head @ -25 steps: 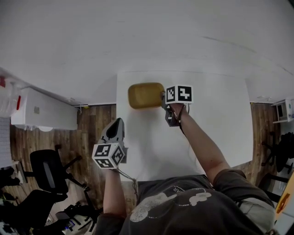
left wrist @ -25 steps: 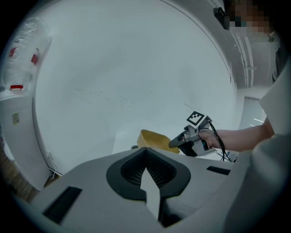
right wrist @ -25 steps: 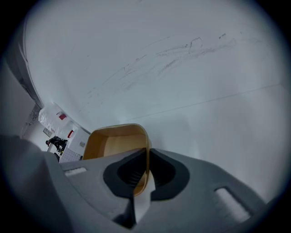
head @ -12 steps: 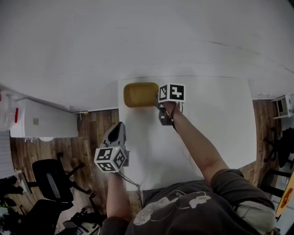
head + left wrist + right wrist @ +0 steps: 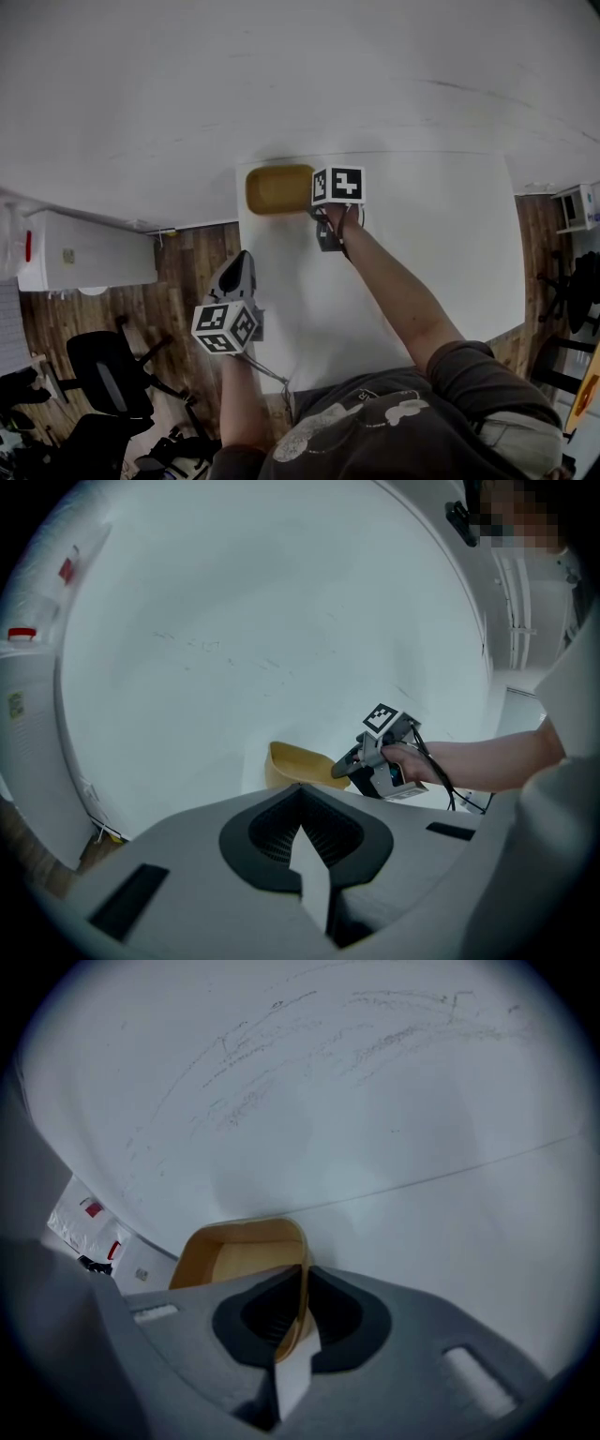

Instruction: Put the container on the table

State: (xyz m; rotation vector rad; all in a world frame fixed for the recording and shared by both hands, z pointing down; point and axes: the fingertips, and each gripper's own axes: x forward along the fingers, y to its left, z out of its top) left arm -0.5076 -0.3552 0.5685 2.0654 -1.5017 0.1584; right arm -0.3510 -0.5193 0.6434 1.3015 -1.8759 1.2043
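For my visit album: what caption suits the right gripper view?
The right gripper grips a tan container by its side wall at the far edge of the white table.

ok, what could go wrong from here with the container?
1. The right tool pinches only one thin wall of the container, so it may tip or slip as it is set down.
2. The container is at the far left corner of the table, close to the edge. Released there, it could overhang or fall off.
3. The wall is close behind, and a push forward may bump it.
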